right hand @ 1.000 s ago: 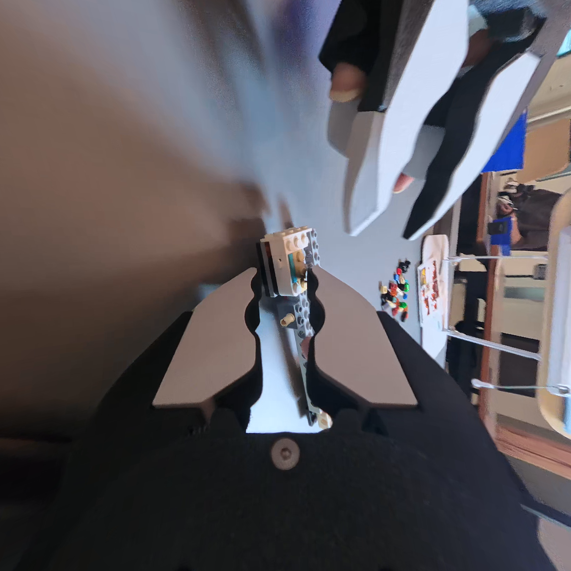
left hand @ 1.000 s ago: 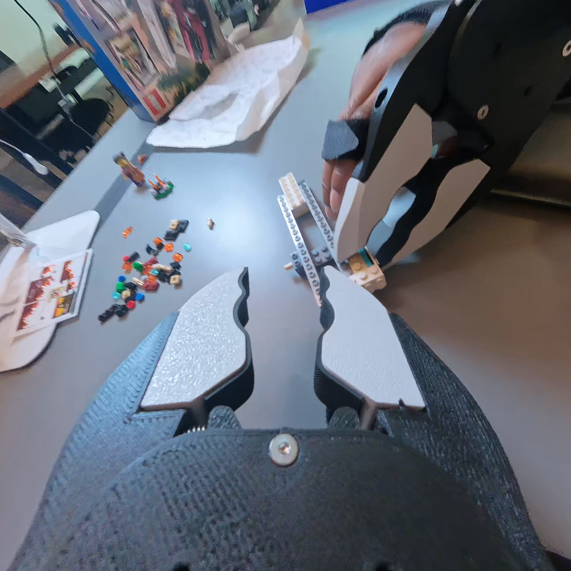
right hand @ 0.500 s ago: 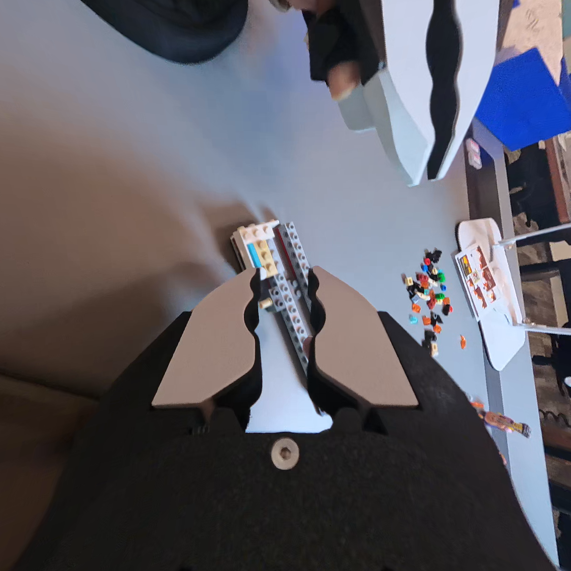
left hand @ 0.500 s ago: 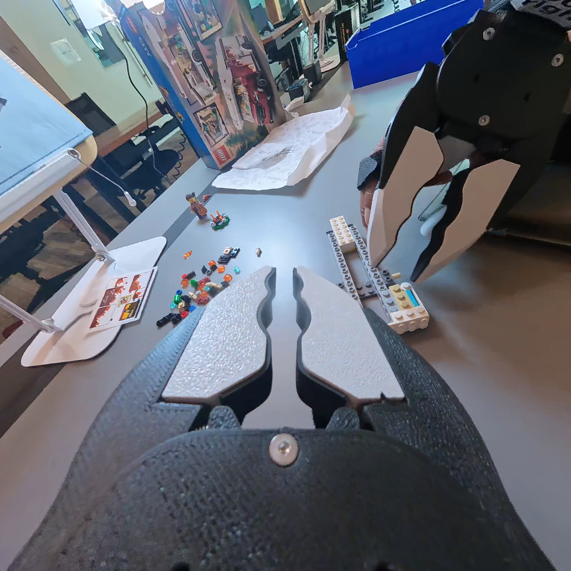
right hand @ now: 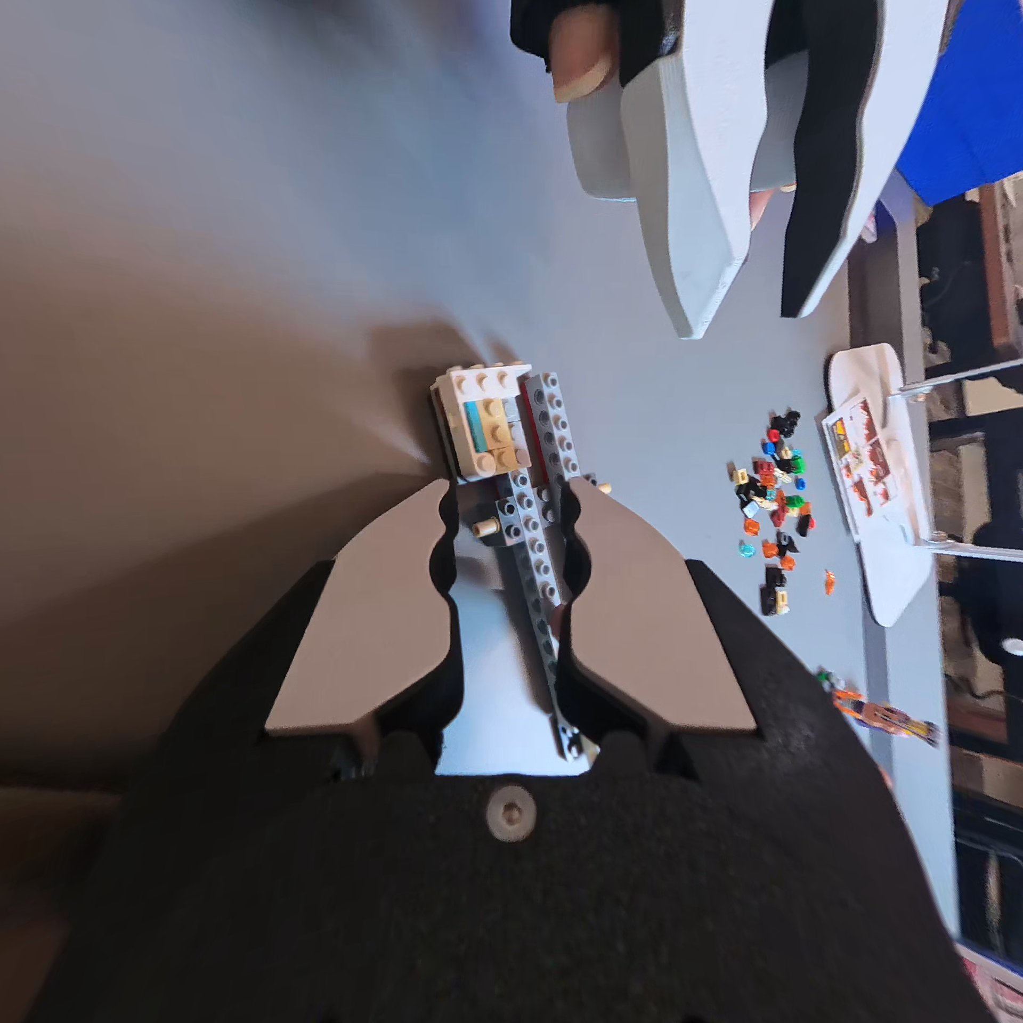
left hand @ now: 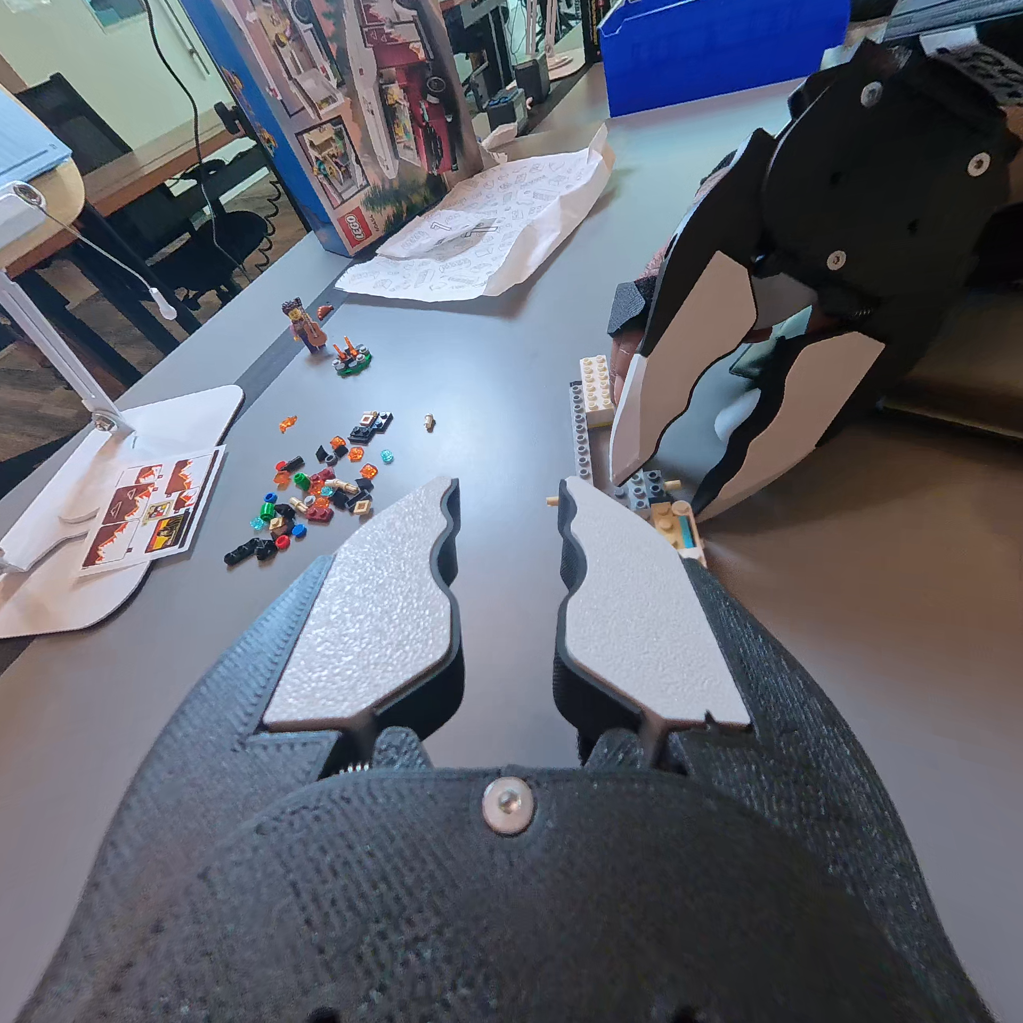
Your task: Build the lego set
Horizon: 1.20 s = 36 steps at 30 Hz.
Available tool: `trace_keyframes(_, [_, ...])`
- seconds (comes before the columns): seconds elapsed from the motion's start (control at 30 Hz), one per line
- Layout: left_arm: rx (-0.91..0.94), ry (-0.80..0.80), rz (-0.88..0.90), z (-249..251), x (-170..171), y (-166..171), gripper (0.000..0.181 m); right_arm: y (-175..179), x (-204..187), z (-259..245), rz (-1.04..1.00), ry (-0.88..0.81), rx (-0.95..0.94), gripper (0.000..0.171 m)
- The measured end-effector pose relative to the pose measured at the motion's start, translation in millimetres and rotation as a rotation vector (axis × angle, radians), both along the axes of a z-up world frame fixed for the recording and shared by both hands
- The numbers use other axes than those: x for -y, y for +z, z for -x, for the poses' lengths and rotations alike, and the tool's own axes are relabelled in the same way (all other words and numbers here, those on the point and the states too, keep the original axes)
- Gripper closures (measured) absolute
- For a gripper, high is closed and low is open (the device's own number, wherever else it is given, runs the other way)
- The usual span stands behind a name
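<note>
The partly built Lego model (right hand: 498, 426), two long grey studded beams with a white, tan and teal block at one end, lies flat on the grey table (left hand: 498, 387). It also shows in the left wrist view (left hand: 595, 387). My right gripper (right hand: 506, 490) is open, its tips down at the table astride the model near the dark grey cross piece. It also shows in the left wrist view (left hand: 661, 492). My left gripper (left hand: 506, 492) is open and empty, just left of the model's near end, and appears in the right wrist view (right hand: 742, 324). A pile of loose small pieces (left hand: 315, 492) lies to the left.
A minifigure (left hand: 304, 326) and a small green campfire build (left hand: 351, 357) stand farther back. A sticker sheet (left hand: 144, 509) lies on a white stand base (left hand: 182, 409) at the left. The set's box (left hand: 354, 110), a white paper bag (left hand: 487, 232) and a blue bin (left hand: 719, 50) are behind.
My left gripper has opened from nearly shut and come closer to the model's near end. My right gripper has dropped lower over the model, its jaw gap unchanged.
</note>
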<state>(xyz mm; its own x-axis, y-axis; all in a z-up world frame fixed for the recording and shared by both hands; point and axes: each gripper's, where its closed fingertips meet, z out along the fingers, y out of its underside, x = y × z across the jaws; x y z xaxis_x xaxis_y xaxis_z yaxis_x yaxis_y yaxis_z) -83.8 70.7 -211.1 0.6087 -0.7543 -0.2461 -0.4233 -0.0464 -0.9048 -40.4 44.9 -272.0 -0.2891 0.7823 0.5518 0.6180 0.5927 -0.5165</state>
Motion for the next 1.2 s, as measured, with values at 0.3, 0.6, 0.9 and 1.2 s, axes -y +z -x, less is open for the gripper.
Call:
trace_keyframes(0.3, [-0.013, 0.002, 0.014, 0, -1, -3, 0.145, 2, -13, 1, -0.117, -0.035, -0.012, 0.141])
trace_keyframes(0.6, [-0.043, -0.015, 0.107, -3, 1, -19, 0.123, 19, -32, -37, 0.09, -0.087, 0.034, 0.136])
trace_keyframes(0.9, [-0.121, -0.11, 0.229, -15, 18, -46, 0.115, -3, -48, -47, 0.114, -0.147, 0.109, 0.136])
trace_keyframes(1.2, [-0.14, -0.061, 0.158, -8, 9, -41, 0.124, -5, -66, -44, 0.099, -0.228, 0.061, 0.146])
